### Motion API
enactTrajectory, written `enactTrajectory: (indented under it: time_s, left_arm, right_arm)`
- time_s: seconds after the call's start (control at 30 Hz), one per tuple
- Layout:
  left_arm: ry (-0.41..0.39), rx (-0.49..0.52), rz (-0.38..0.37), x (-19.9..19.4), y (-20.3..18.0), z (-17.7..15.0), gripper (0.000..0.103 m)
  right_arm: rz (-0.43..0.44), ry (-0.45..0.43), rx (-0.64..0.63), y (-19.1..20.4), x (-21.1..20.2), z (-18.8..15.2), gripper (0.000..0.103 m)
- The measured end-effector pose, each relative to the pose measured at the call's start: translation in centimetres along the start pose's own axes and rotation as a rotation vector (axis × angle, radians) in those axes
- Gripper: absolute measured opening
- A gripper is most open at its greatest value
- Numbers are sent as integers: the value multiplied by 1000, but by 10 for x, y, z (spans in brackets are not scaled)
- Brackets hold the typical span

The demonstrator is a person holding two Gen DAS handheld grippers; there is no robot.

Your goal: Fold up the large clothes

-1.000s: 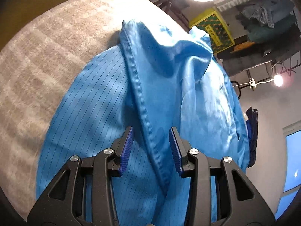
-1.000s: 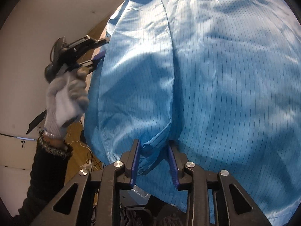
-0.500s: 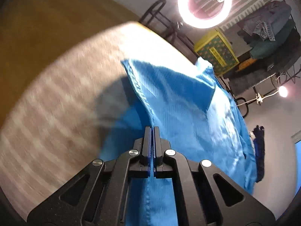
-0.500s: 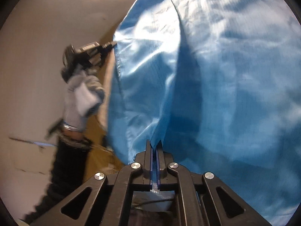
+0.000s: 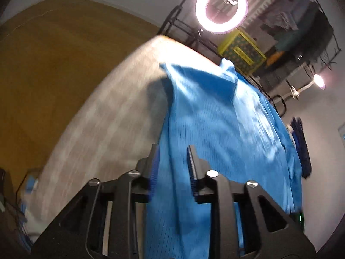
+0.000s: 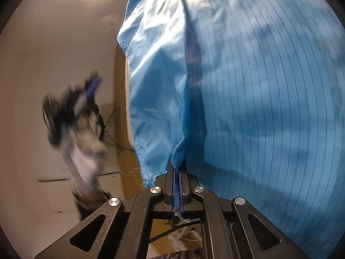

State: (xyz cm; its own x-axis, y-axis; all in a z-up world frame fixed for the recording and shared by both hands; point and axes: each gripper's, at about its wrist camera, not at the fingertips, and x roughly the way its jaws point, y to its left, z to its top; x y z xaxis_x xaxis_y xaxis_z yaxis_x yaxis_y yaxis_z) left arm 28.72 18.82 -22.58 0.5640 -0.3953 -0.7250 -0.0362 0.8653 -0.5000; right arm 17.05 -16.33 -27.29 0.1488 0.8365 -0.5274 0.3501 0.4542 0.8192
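Pinching the blue garment (image 6: 248, 86), the right gripper (image 6: 177, 185) angles downward.

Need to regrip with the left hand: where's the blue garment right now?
In the left wrist view the blue garment drapes from the beige table between the opening left gripper; the right gripper pinches its fold.

Left gripper (image 5: 172, 168) jaws now opening off garment (image 5: 215, 118)
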Motion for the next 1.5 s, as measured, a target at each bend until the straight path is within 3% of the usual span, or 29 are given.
enactTrajectory:
  time_s: [0.13, 0.23, 0.27, 0.37, 0.43, 0.5, 0.63, 0.7, 0.8, 0.87, 0.9, 1.0, 1.07, 1.1, 1.17, 1.33, 1.5]
  left_arm:
    - [14, -66, -36, -23, 18, -52, 26]
    - [2, -83, -10, -36, 26, -83, 26]
    - [-2, -84, 4, -39, 28, -90, 26]
    - [10, -113, 7, -40, 34, -107, 26]
    - [20, -130, -9, -38, 33, -114, 26]
    - [13, -123, 4, -38, 31, -119, 26]
    - [-3, -122, 15, -38, 32, -122, 29]
    - [-7, -135, 9, -38, 34, -122, 34]
    - [-17, -146, 1, -41, 42, -124, 37]
    - [-20, -161, -9, -41, 49, -129, 45]
    - [-21, -174, -19, -41, 52, -131, 51]
    - [-14, -232, -73, -38, 65, -138, 55]
    - [-9, -258, -104, -35, 68, -141, 58]
    - [-8, -267, -120, -33, 69, -141, 59]
    - [-1, -273, -143, -29, 68, -142, 59]
    - [19, -273, -173, -18, 63, -141, 59]
    - [19, -239, -176, -25, 56, -136, 66]
  right_arm:
    - [57, 8, 8, 8, 2, -5, 0]
    - [119, 62, -22, 26, 11, -14, 0]
    - [113, 76, -50, 32, 12, -15, 0]
    - [-25, 39, -108, 35, 13, -10, 0]
    - [-7, 72, -71, 27, 22, -8, 0]
    - [10, 117, -84, 30, 34, -12, 0]
    - [-43, 146, -188, 53, 59, -13, 0]
    - [-104, 130, -236, 64, 61, -11, 0]
    - [-126, 111, -236, 71, 58, -4, 0]
    - [-138, 91, -244, 75, 49, -3, 0]
    - [-147, 84, -255, 77, 52, -1, 2]
    - [-168, 96, -297, 88, 54, 0, 7]
    - [-152, 153, -328, 99, 60, -6, 12]
    - [-158, 182, -345, 104, 73, -9, 21]
    - [-203, 222, -393, 113, 79, -15, 25]
    - [-228, 175, -485, 136, 55, -21, 30]
    - [-223, 31, -545, 165, 4, -20, 38]
